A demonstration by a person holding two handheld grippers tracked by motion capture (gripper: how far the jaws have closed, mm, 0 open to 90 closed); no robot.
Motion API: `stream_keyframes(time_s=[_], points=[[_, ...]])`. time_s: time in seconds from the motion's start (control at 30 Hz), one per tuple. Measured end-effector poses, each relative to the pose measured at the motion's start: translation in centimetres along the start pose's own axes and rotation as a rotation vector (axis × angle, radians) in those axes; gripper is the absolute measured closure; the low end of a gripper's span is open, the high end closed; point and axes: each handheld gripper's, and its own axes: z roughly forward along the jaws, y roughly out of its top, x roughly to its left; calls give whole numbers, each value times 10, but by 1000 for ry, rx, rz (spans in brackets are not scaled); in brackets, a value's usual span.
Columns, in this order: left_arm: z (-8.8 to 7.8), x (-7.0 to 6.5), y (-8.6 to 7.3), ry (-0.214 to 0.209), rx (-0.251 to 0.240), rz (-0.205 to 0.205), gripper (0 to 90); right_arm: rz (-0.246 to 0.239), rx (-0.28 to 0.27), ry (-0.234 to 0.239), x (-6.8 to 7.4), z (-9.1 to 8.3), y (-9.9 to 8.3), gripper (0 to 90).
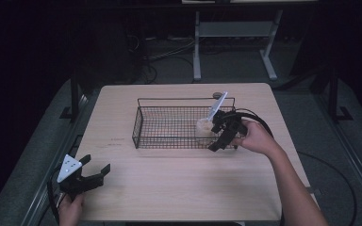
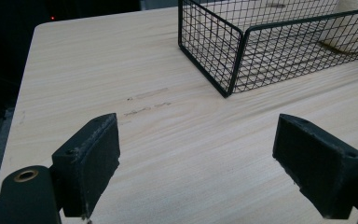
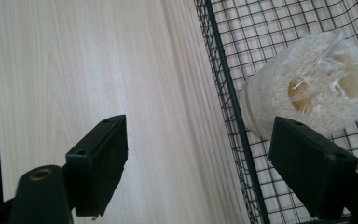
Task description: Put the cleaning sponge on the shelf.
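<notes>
A: Worktop (image 1: 179, 188): one, pale wood. Its far-left corner is fading into the dark, and the room behind is barely showing.

B: Basket?

A: One black wire basket (image 1: 143, 123), sitting mid-worktop. In the left claw view its far end is getting cut off by the frame edge. In the right claw view only a corner of the mesh is showing.

B: Claws?

A: Two. Left claw (image 1: 94, 170) is sitting near the front-left corner of the worktop, jaws standing wide apart, nothing between them, well apart from the basket. Right claw (image 1: 217, 134) is hanging at the basket's right end, partly hiding that end in the high view. Jaws apart, straddling the basket's wire wall, pads not pressing on anything.

B: The thing?

A: One loofah piece (image 3: 307, 93), whitish, fibrous, with a yellowish core. It is lying inside the basket at the right end, just beside the right claw's inner jaw. Contact is hard to tell. In the high view it is reading as a small pale blob.
</notes>
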Motion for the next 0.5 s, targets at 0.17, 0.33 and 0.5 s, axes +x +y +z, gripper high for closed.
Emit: stream_keyframes(time_s=[0.17,0.33,0.5], points=[[0,0,0,0,-2,-2,139,-8,-12,0,6,-3,-4,189],[0,-1,0,-1,1,2,139,-12,-6,-3,12,-2,-10,188],[0,-1,0,-2,-1,3,139,-9,4,-2,17,-2,-15,186]])
